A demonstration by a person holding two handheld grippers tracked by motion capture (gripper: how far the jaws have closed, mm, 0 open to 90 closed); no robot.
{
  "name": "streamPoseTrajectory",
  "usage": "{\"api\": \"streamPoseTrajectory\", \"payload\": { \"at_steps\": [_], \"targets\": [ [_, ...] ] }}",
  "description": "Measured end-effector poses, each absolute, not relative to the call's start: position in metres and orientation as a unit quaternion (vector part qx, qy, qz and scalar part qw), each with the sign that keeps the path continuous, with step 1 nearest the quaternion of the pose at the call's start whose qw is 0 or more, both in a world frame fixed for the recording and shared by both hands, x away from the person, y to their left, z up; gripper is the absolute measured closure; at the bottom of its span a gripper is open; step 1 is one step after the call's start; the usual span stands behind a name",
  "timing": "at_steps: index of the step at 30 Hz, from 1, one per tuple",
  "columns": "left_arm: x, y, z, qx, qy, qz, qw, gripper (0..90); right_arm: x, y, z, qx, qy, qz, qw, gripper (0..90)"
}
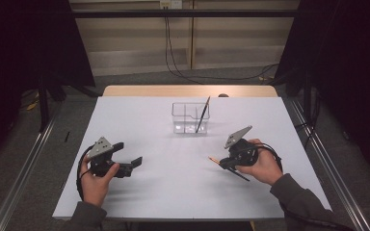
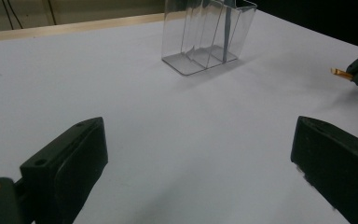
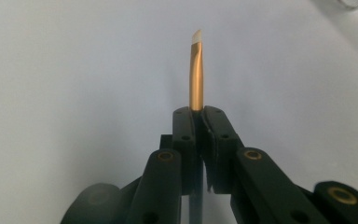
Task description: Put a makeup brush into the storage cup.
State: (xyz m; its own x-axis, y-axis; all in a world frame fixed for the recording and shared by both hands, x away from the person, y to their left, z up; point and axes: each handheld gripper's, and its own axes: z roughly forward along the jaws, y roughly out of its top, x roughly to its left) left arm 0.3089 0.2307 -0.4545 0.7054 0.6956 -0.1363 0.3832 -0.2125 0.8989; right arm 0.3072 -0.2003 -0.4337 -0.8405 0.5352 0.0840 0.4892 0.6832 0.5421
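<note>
White desk (image 1: 173, 187) surface carries a clear plastic organiser box with 2 compartments (image 1: 185, 118) near its far edge; 1 dark slender brush (image 1: 203, 114) leans upright in its right compartment. Right gripper (image 1: 223, 162) is pinching a gold-ferruled slim brush (image 3: 196, 70), tip protruding past the jaws, above the desk. Left gripper (image 1: 131, 162) stands spread, holding nothing.

On the table (image 1: 173, 192) a divided box (image 1: 183, 118) stands toward the far middle with a brush (image 1: 203, 113) leaning in its right compartment, and another brush (image 3: 196, 74) lies nearer, to the right.
</note>
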Motion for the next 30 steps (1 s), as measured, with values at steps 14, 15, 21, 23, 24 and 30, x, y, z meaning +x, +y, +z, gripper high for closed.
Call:
{"api": "streamPoseTrajectory", "payload": {
  "at_steps": [14, 15, 21, 23, 24, 30],
  "targets": [
    [0.309, 0.231, -0.455, 0.764, 0.353, 0.149, 0.519, 3.5, 0.307, -0.206, -0.428, 0.306, 0.874, 0.371, 0.069, 84.3],
    [0.31, 0.232, -0.455, 0.764, 0.351, 0.146, 0.521, 3.5, 0.307, -0.206, -0.427, 0.308, 0.871, 0.376, 0.076, 84.3],
    [0.31, 0.233, -0.455, 0.765, 0.35, 0.149, 0.52, 3.5, 0.306, -0.209, -0.422, 0.319, 0.849, 0.41, 0.093, 84.3],
    [0.309, 0.232, -0.455, 0.764, 0.35, 0.149, 0.521, 3.5, 0.306, -0.209, -0.42, 0.324, 0.843, 0.419, 0.1, 84.3],
    [0.309, 0.232, -0.455, 0.764, 0.351, 0.149, 0.521, 3.5, 0.306, -0.21, -0.419, 0.323, 0.839, 0.426, 0.1, 84.3],
    [0.309, 0.232, -0.455, 0.762, 0.355, 0.153, 0.519, 3.6, 0.305, -0.212, -0.417, 0.33, 0.819, 0.455, 0.118, 84.3]
  ]
}}
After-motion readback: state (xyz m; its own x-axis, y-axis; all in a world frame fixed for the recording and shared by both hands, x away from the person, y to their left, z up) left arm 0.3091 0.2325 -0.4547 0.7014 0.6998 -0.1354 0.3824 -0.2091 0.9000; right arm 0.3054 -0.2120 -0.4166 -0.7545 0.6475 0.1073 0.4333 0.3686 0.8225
